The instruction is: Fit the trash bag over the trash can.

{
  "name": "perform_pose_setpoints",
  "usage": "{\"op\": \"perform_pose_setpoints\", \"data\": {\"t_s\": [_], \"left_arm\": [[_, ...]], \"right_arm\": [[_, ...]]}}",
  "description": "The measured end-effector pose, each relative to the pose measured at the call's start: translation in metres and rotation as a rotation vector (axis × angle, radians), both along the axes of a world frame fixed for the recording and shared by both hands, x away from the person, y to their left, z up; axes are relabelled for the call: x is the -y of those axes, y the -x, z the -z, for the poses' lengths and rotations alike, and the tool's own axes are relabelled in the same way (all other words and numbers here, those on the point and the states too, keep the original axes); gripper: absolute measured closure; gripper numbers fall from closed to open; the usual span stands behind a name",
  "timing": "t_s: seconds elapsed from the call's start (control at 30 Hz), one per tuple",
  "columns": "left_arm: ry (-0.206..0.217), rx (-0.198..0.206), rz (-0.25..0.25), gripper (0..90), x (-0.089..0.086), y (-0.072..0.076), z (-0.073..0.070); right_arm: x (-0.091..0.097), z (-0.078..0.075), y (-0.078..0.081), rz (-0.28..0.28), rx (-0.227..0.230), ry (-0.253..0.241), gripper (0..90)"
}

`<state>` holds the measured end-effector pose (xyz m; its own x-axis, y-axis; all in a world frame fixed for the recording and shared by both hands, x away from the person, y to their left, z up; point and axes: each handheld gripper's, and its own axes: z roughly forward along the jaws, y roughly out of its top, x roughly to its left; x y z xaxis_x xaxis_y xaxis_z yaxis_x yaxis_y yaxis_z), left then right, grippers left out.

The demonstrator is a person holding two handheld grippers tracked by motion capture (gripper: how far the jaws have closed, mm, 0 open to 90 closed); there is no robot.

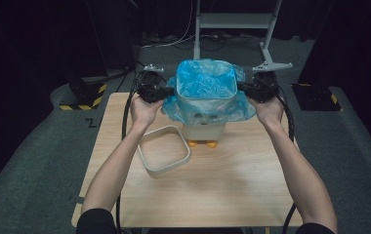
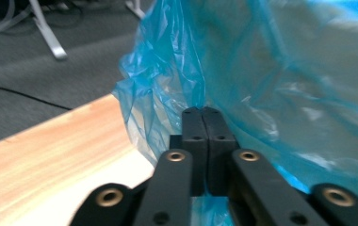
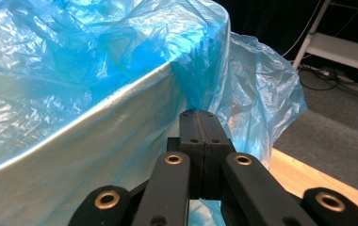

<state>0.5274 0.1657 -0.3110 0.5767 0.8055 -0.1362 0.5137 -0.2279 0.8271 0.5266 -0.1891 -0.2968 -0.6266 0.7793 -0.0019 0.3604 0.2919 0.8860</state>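
A white bin (image 1: 204,130) with orange feet stands at the back middle of the wooden table (image 1: 222,190). A blue plastic bag (image 1: 205,80) lines it, and the bag's edge hangs over the rim on all sides. My left gripper (image 1: 169,91) is at the bin's left side, its jaws shut on the bag's hanging edge (image 2: 167,94). At the bin's right side, my right gripper (image 1: 243,87) is shut on the bag's edge (image 3: 257,84) the same way. The pressed-together black jaws show in the left gripper view (image 2: 202,113) and in the right gripper view (image 3: 199,115).
A white square ring (image 1: 147,157) lies flat on the table, just left of the bin's front. Behind the table are a white metal stand (image 1: 232,22), floor cables and two yellow-black striped bases (image 1: 83,101) (image 1: 315,97).
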Motion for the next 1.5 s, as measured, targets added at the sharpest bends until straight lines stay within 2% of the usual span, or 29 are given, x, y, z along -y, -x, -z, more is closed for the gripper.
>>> {"op": "perform_pose_setpoints", "data": {"t_s": [0.13, 0.27, 0.43, 0.53, 0.7, 0.9, 1.03, 1.2, 1.4, 1.5], "left_arm": [[0.042, 0.022, -0.01, 62.4, -0.005, 0.012, -0.007], [0.045, 0.059, -0.012, 53.9, -0.008, 0.025, -0.012], [0.038, 0.056, -0.019, 50.5, -0.009, 0.027, -0.009], [0.036, 0.043, -0.016, 49.6, -0.007, 0.027, -0.006], [0.02, 0.047, -0.01, 47.4, -0.001, 0.029, -0.004], [0.021, 0.047, -0.013, 46.2, -0.004, 0.032, 0.0], [0.037, 0.052, -0.026, 45.2, -0.009, 0.035, 0.0], [0.044, 0.081, -0.022, 43.4, -0.006, 0.04, -0.004], [0.049, 0.076, -0.017, 42.6, -0.004, 0.041, -0.004], [0.06, 0.078, -0.016, 42.3, -0.006, 0.042, -0.005]], "right_arm": [[0.004, -0.007, 0.008, 0.015, 0.028, -0.007, 77.9], [0.007, -0.019, 0.02, 0.027, 0.071, -0.003, 73.7], [0.008, -0.033, 0.025, 0.013, 0.089, -0.031, 73.1], [0.001, -0.042, 0.029, -0.017, 0.11, -0.05, 73.1], [-0.021, -0.048, 0.026, -0.063, 0.115, -0.037, 73.0], [-0.043, -0.047, 0.016, -0.107, 0.087, 0.015, 72.4], [-0.056, -0.044, 0.024, -0.175, 0.069, 0.043, 72.9], [-0.07, -0.043, 0.04, -0.237, 0.084, 0.071, 73.0], [-0.073, -0.039, 0.049, -0.267, 0.064, 0.064, 72.7], [-0.072, -0.039, 0.053, -0.293, 0.062, 0.03, 72.5]]}}
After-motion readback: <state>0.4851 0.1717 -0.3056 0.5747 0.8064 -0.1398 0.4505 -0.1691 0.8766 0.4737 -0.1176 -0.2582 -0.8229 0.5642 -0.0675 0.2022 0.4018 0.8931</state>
